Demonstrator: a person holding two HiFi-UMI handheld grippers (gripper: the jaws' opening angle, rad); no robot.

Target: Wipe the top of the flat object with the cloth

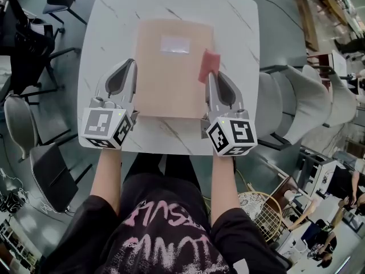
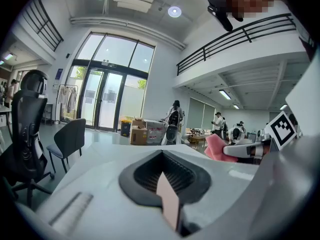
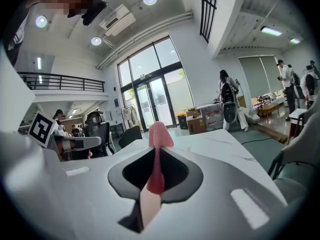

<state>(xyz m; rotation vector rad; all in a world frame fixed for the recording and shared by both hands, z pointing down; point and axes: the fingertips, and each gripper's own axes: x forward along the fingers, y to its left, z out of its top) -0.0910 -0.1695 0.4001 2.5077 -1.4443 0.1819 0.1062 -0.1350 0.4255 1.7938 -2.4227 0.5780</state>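
Cloth (image 3: 160,132) clamped in right claw (image 3: 155,159) (head view: over flat object's (image 1: 171,79) edge).

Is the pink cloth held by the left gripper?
No, the cloth sits clamped in the right gripper's jaws; the left gripper holds nothing.

Flat object (image 1: 171,79) on table (image 1: 108,39); cloth (image 1: 209,65) over its right edge (left gripper (image 1: 133,63) at left edge).

I count one flat tan rectangular board (image 1: 171,73), one pink cloth (image 1: 209,65), and one white marble-patterned table (image 1: 108,33).
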